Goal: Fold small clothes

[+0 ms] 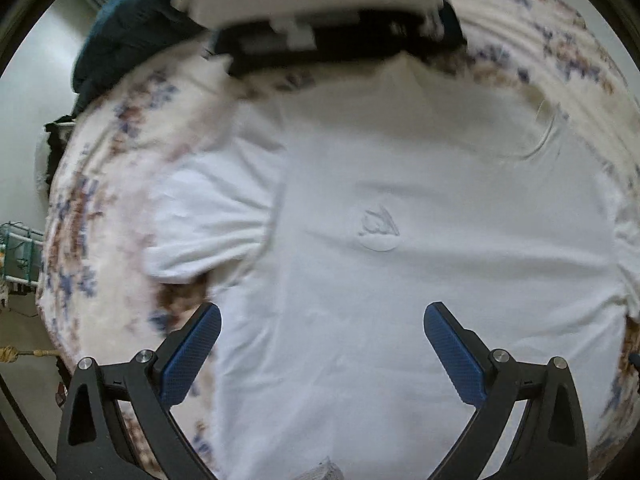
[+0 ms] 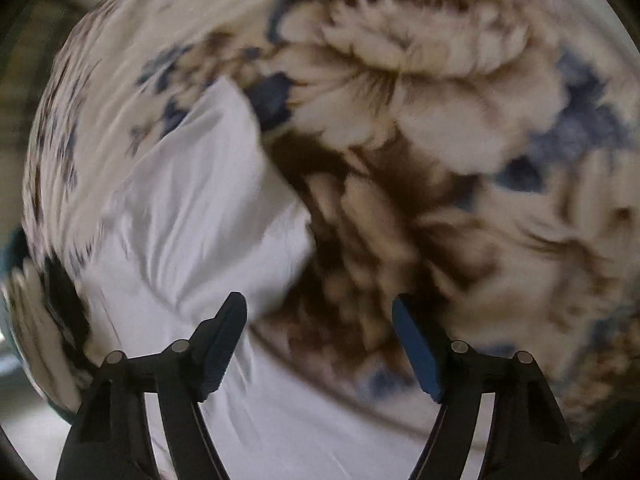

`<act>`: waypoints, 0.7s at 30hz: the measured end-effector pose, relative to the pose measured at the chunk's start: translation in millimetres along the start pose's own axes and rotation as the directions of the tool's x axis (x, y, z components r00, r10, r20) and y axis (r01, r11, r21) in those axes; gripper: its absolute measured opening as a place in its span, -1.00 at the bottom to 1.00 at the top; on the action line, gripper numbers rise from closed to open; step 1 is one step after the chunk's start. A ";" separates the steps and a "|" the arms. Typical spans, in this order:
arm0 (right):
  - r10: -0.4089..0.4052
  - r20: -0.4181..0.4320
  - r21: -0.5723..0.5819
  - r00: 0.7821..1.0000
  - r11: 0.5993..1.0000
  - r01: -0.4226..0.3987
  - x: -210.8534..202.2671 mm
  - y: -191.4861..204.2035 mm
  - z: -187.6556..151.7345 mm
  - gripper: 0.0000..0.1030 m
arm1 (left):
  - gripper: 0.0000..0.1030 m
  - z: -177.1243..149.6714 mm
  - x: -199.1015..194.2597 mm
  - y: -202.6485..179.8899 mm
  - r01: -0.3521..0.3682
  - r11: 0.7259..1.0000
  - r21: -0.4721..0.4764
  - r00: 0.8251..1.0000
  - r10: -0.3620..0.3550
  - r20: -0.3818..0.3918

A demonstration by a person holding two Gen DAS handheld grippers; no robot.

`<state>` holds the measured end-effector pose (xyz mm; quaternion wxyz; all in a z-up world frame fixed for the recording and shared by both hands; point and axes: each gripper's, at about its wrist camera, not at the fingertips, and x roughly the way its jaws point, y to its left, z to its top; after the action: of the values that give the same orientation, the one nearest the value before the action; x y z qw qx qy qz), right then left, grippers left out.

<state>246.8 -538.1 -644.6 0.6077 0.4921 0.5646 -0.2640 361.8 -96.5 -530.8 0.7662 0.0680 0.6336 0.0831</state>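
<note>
A white T-shirt (image 1: pixel 400 200) lies spread flat on a floral blanket (image 1: pixel 92 208), with a small white emblem (image 1: pixel 379 227) on its chest and one sleeve (image 1: pixel 208 220) out to the left. My left gripper (image 1: pixel 322 316) is open and empty, hovering over the shirt's lower part. In the right wrist view, the shirt's other sleeve (image 2: pixel 192 208) lies at the left on the floral blanket (image 2: pixel 440 120). My right gripper (image 2: pixel 320 312) is open and empty, just right of that sleeve, over the blanket. Both views are blurred.
A stack of folded white and black clothes (image 1: pixel 312 20) sits beyond the shirt's collar. A dark teal garment (image 1: pixel 132 28) lies at the far left of the bed. The bed edge and floor (image 1: pixel 24 320) are at the left.
</note>
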 end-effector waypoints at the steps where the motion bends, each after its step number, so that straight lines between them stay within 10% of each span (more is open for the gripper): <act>1: 0.018 0.005 0.031 1.000 0.999 -0.018 8.4 -2.1 5.7 0.46 | 1.00 3.0 7.7 -4.4 0.002 1.000 0.002 1.000 -0.002 -0.007; 3: 0.055 0.072 0.078 0.996 0.995 -0.060 16.8 -3.0 9.8 0.42 | 1.00 6.0 21.6 -9.9 0.012 1.000 0.002 1.000 -0.012 -0.025; 7: 0.019 0.186 -0.011 0.982 1.000 -0.017 17.0 26.3 3.0 -0.70 | 1.00 10.8 32.4 -7.2 0.031 0.999 -0.030 0.999 -0.033 -0.042; 13: -0.026 0.341 -0.283 0.940 0.950 0.129 0.7 129.0 -31.1 -0.83 | 1.00 11.7 24.5 23.0 0.029 0.996 -0.089 0.998 -0.033 -0.045; 16: -0.035 0.450 -0.563 0.892 0.765 0.314 5.7 211.3 -90.0 -0.84 | 1.00 5.5 21.5 50.6 0.007 0.993 -0.121 0.999 -0.011 -0.032; 21: 0.029 0.560 -0.804 0.828 0.257 0.536 73.5 292.6 -227.5 -0.85 | 1.00 -12.2 27.4 97.3 -0.060 0.981 -0.184 0.997 0.051 -0.055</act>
<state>422.6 -206.8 -598.5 0.8391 -0.1426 0.5174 -0.0890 350.8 4.4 -539.0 0.7506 0.0118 0.6397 0.1650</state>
